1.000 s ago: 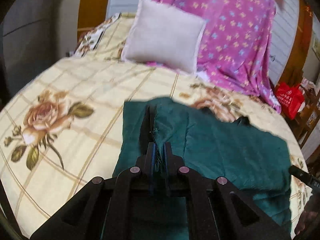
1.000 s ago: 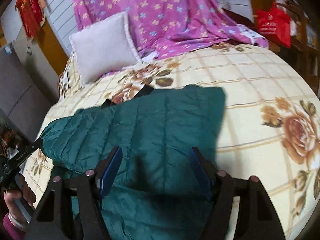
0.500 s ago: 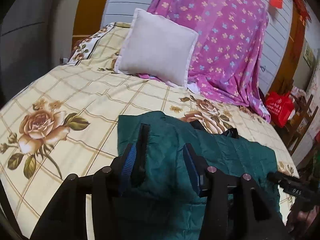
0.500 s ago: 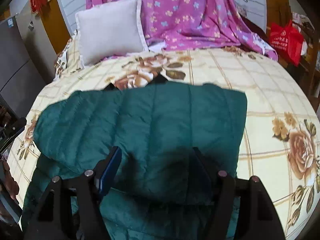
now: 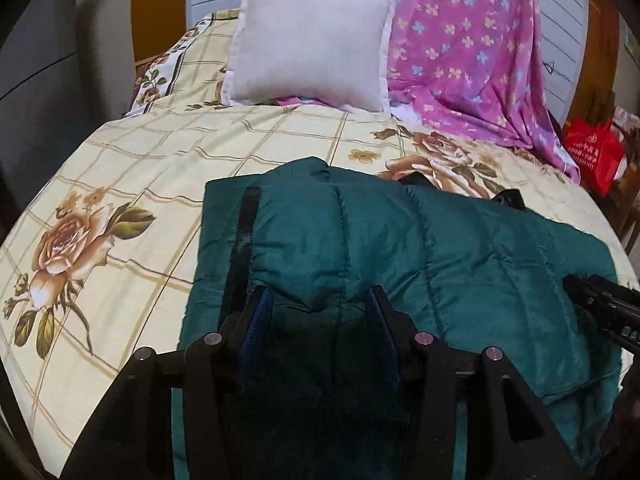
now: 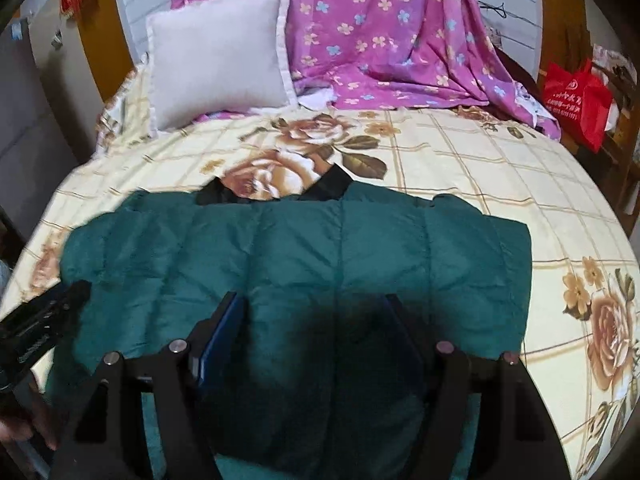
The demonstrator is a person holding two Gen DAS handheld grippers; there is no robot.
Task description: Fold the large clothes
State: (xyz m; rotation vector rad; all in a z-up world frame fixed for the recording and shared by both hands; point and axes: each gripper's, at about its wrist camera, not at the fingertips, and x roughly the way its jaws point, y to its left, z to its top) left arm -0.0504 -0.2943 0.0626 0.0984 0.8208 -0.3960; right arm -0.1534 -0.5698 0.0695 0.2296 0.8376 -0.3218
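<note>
Fingers point(image 5: 260, 312) of left gripper point(image 5: 318, 312) spread wide, gripping nothing, above green quilted jacket point(image 5: 420, 240). Same for right gripper point(image 6: 316, 320): parted wide, empty, hovering level over jacket. Folded across middle of floral bedspread point(image 5: 120, 168), nearer its front edge.

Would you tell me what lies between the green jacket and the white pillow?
Only bare floral bedsheet lies between jacket and pillow, in both views.

Rose-print bed point(image 5: 120, 168) — green jacket point(image 5: 400, 240), pillow point(image 5: 308, 40), purple sheet point(image 5: 460, 40).
</note>
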